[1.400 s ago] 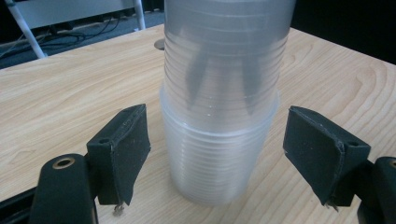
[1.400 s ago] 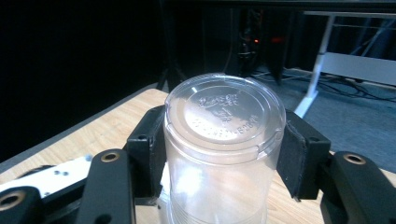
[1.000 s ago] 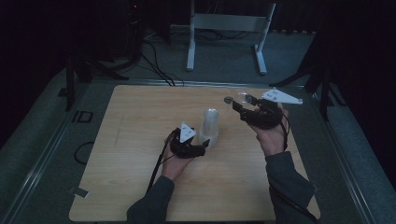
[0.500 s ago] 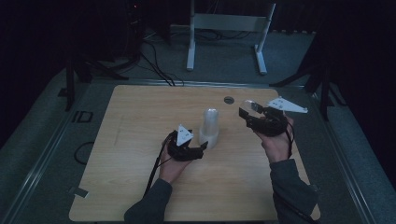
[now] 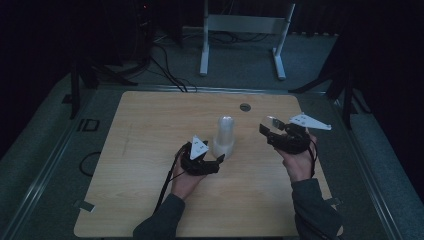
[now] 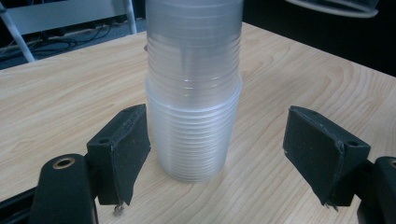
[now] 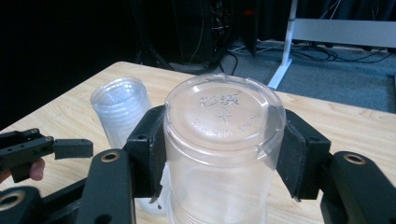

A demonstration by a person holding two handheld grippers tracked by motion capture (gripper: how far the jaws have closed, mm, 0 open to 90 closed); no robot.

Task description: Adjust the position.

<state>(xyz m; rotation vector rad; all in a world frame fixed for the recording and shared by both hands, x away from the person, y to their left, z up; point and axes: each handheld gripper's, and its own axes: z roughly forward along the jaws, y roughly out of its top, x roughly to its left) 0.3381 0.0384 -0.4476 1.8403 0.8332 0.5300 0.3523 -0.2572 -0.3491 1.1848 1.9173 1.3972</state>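
Wooden table (image 5: 140, 150): light-grained top across the middle of the high view, bearing all items below; a small round grommet (image 5: 245, 107) sits near its far edge, upper centre.

Left gripper (image 5: 216, 161): lower centre-left of the high view, held low at the table in the person's left hand (image 5: 185, 182). Jaws spread, one on each side of the stack's base. In the left gripper view the left pad (image 6: 128, 149) stands just beside the stack wall, with contact hard to tell, and the right pad (image 6: 317, 154) stands clearly apart. Judged purpose: to bracket the stack and steady it while cups are taken off or put on.

Stack of clear plastic cups (image 5: 224, 136): centre of the high view, upright on the table, mouths down. It rises between the left gripper's jaws and fills the upper middle of the left gripper view (image 6: 194, 93).

Single clear plastic cup (image 5: 271, 123): right of centre in the high view, off the table. Its base faces the right gripper's camera, embossed marking visible (image 7: 224, 112).

Right gripper (image 5: 270, 131): right of centre, in the person's right hand (image 5: 297, 162), pinching the single cup with both pads pressed on its sides. The cup is well apart from the stack, which shows at left in the right gripper view (image 7: 119, 105). Judged purpose: to keep one cup separate from the rest.
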